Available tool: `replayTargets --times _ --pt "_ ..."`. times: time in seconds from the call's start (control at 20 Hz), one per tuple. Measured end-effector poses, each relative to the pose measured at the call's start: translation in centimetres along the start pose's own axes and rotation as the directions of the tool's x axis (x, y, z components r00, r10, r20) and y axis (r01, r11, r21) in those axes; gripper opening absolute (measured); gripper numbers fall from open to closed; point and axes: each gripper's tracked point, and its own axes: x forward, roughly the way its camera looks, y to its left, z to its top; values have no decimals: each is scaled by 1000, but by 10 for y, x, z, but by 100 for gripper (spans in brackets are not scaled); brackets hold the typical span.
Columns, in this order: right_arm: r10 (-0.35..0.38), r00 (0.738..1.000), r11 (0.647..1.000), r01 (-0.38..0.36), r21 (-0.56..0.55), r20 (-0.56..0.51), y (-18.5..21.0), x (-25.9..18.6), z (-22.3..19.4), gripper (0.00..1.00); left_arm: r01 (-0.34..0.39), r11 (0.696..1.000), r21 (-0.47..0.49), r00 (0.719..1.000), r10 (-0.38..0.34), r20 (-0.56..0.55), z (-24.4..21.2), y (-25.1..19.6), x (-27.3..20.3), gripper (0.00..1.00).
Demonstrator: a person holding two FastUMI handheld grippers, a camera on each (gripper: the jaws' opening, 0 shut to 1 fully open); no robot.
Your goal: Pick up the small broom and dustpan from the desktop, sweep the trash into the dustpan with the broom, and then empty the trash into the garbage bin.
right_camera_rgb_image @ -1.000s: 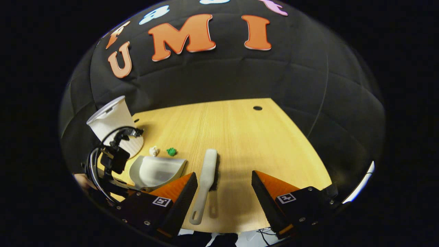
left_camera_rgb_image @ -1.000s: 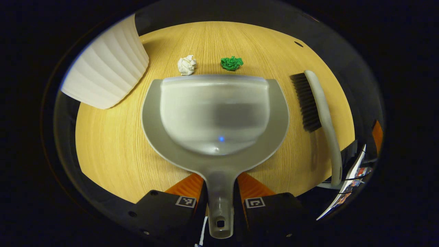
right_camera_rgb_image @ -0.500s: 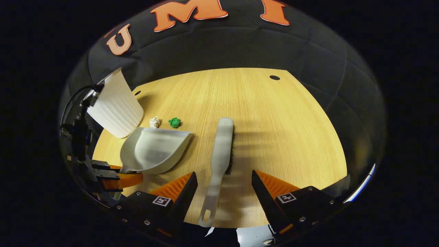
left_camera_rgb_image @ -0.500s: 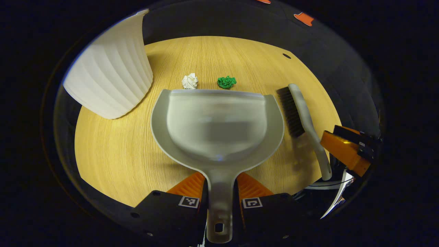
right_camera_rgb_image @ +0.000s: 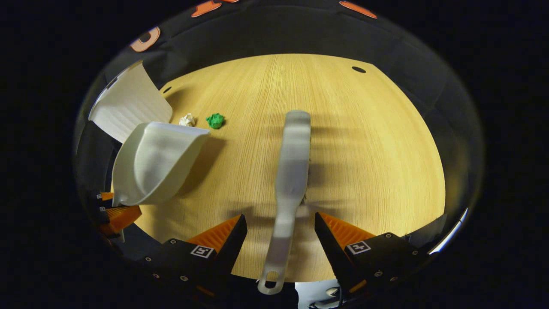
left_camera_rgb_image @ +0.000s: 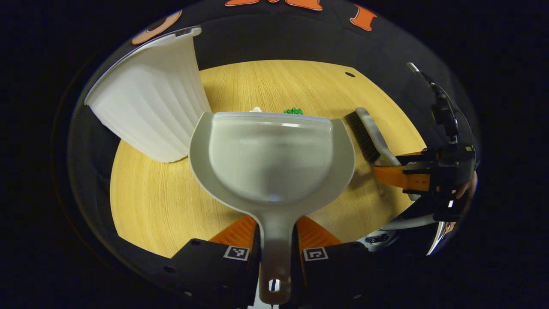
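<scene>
The grey dustpan (left_camera_rgb_image: 270, 159) is held off the wooden table by its handle, with my left gripper (left_camera_rgb_image: 276, 234) shut on that handle. Over its front lip peek a white paper ball (left_camera_rgb_image: 256, 109) and a green paper ball (left_camera_rgb_image: 293, 111). The small broom (right_camera_rgb_image: 294, 163) lies flat on the table, bristles to the right. Its handle runs between the fingers of my right gripper (right_camera_rgb_image: 281, 231), which stands open with gaps on both sides. In the right gripper view the dustpan (right_camera_rgb_image: 154, 163) hangs at the left, the white ball (right_camera_rgb_image: 187, 119) and green ball (right_camera_rgb_image: 215, 120) just beyond it.
A white ribbed garbage bin (left_camera_rgb_image: 150, 107) stands at the table's far left, close to the dustpan's left edge. The table (right_camera_rgb_image: 377, 141) has bare wood right of the broom and a small hole (right_camera_rgb_image: 358, 69) near the far edge. Black cloth walls it in behind.
My left gripper has raised the dustpan and tipped its lip up toward the paper balls. My right gripper has moved forward and down until the broom's handle lies between its fingers.
</scene>
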Motion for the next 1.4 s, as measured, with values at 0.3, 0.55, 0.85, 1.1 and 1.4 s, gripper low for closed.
replayTargets --times 0.3,0.55,0.85,1.1,1.4 --pt "-52 995 997 47 -54 -89 7 17 -12 89 -3 1000 -22 1000 2 -22 -22 27 3 31" --pt "-87 990 995 81 -64 -109 2 22 -14 43 19 999 -26 1000 -20 -22 -22 36 -8 31" --pt "-26 999 997 24 -70 -30 1 12 13 23 52 998 19 998 -52 -33 -26 38 8 31" --pt "15 995 982 4 -190 97 -2 -5 69 23 82 991 101 996 -79 -42 -26 45 7 31" --pt "117 975 959 -62 -276 187 17 -2 131 22 124 982 140 992 -118 -53 -23 46 18 31"
